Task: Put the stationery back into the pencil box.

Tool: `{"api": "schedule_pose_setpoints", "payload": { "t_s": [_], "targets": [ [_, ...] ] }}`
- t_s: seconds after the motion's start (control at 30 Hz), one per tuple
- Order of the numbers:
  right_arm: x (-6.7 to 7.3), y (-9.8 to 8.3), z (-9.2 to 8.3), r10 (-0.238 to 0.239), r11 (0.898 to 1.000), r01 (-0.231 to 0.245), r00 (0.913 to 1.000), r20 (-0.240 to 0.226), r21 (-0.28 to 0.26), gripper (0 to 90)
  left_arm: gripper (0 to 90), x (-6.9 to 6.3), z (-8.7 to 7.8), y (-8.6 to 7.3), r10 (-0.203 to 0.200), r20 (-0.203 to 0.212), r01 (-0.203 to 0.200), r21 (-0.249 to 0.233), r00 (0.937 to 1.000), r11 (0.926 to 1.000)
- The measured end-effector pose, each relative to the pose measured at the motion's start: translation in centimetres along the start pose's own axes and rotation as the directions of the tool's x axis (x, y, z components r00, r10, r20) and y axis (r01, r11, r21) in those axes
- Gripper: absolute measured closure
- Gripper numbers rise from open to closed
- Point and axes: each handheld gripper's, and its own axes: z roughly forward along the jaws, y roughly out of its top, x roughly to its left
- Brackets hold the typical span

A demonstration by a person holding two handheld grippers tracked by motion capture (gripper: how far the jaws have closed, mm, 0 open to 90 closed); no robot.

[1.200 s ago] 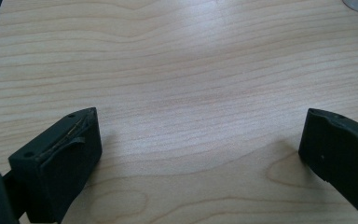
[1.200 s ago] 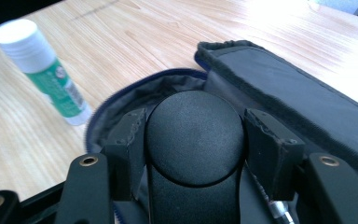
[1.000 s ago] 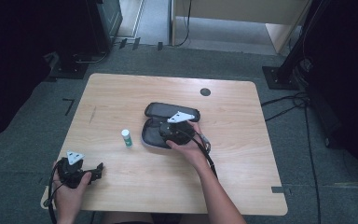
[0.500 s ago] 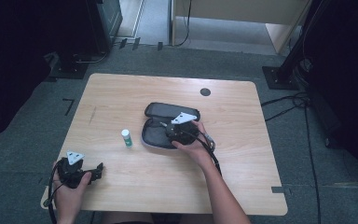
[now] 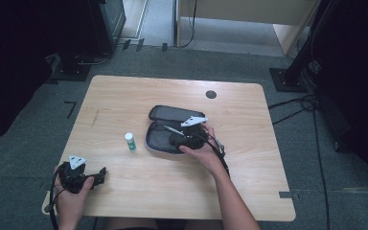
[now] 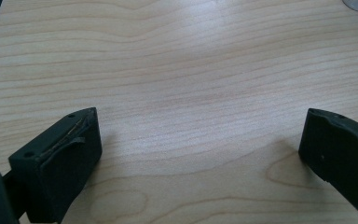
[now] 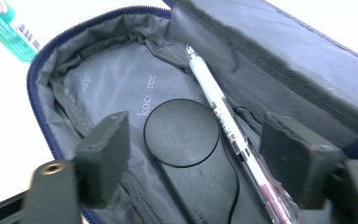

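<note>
An open dark pencil case (image 5: 165,115) lies at the middle of the wooden table (image 5: 124,96). On its grey lining (image 7: 98,79) lie a flat black object with a round end (image 7: 182,130) and a white pen (image 7: 214,93). My right gripper (image 5: 176,140) hangs low over the case. Its jaws have just been opening, and in the right gripper view the gripper (image 7: 193,140) straddles the black object and the pen without its pads touching either. My left gripper (image 5: 100,175) rests open at the table's near left corner, with bare wood between its fingers (image 6: 70,154).
A small white glue stick with a green label (image 5: 130,142) stands upright just left of the case; its label (image 7: 9,28) shows beyond the case rim. A dark round grommet (image 5: 211,94) sits near the table's far edge. Black stands and cables surround the table.
The right hand has shifted slightly to the right over the case, and the white pen now shows beside it. The left hand and the glue stick have stayed put.
</note>
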Motion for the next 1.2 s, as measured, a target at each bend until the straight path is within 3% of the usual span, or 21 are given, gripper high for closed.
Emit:
{"api": "schedule_pose_setpoints", "payload": {
  "t_s": [0.2, 0.33, 0.57, 0.8, 1.2],
  "targets": [
    [0.1, -0.4, -1.7, 0.023, 0.999, -0.022, 0.9993, 0.028, -0.034, 13.1, 0.0, 0.0, 0.0, 0.0, 0.0, 0.0, 0.0, 0.0, 1.0, 1.0],
    [0.2, -1.1, -3.1, 0.046, 0.998, -0.045, 0.9987, 0.022, -0.05, 7.3, 0.0, 0.0, 0.0, 0.0, -0.001, 0.0, 0.001, 0.001, 1.0, 1.0],
    [0.2, -2.8, -5.9, 0.078, 0.994, -0.072, 0.9941, 0.075, -0.082, 1.8, 0.0, 0.0, 0.0, 0.0, 0.0, 0.0, 0.0, 0.0, 1.0, 1.0],
    [-0.8, -5.5, -8.1, 0.105, 0.992, -0.094, 0.9833, 0.148, -0.083, 0.0, 0.0, 0.0, 0.0, 0.0, -0.002, 0.0, 0.002, 0.0, 1.0, 1.0],
    [-2.6, -10.0, -11.2, 0.168, 0.984, -0.152, 0.9622, 0.214, -0.091, 0.0, 0.0, 0.0, 0.0, 0.0, -0.002, 0.0, 0.002, 0.0, 1.0, 1.0]
  ]
}}
